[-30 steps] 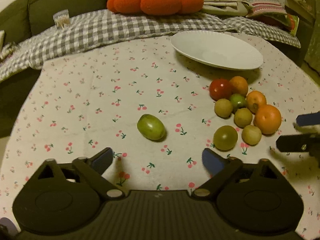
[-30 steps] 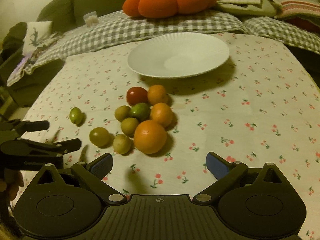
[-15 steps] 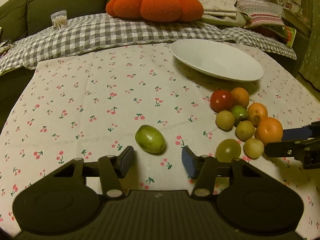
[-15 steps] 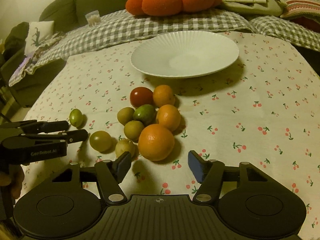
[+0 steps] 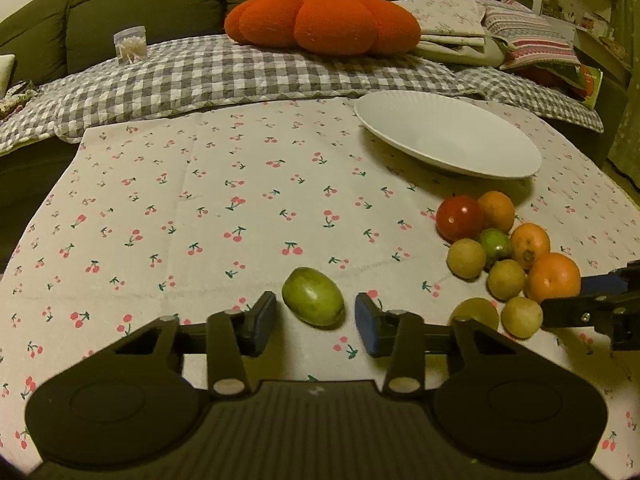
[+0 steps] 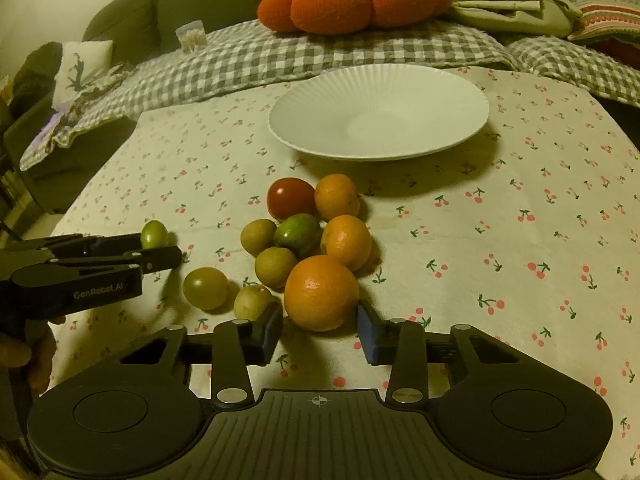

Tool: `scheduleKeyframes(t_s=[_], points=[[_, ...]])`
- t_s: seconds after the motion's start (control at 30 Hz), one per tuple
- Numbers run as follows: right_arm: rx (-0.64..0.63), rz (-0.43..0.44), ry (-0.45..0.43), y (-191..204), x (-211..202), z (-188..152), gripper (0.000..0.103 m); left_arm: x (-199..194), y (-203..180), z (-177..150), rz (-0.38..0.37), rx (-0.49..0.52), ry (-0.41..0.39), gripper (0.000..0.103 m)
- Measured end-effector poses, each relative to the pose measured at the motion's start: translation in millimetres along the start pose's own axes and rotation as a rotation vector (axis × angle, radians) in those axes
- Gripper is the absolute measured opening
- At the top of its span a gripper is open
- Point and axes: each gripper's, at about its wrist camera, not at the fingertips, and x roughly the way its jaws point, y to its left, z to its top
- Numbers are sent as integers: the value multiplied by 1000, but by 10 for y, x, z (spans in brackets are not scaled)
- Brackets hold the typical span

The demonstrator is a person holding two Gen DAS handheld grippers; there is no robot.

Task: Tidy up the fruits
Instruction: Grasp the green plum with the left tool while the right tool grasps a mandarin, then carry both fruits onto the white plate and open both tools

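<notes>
White plate (image 6: pixel 380 92), cherry-print tablecloth (image 5: pixel 240 184), grey-checked blanket (image 5: pixel 224 72), orange cushion (image 5: pixel 320 20).

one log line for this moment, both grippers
left gripper: open, flanking green fruit | right gripper: open, flanking big orange | plate: empty

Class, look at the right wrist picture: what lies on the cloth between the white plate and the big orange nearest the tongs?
In the right wrist view, two smaller oranges lie in line between the plate and the big orange.

Orange pumpkin cushion (image 5: pixel 322 20) on checked blanket (image 5: pixel 240 76)
</notes>
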Motion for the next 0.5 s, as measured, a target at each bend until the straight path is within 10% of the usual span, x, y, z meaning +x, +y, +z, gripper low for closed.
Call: scheduleKeyframes(t_s=[0.5], points=[[-16, 1, -4, 20, -33, 16, 35, -19, 4, 38, -20, -45, 30, 31]])
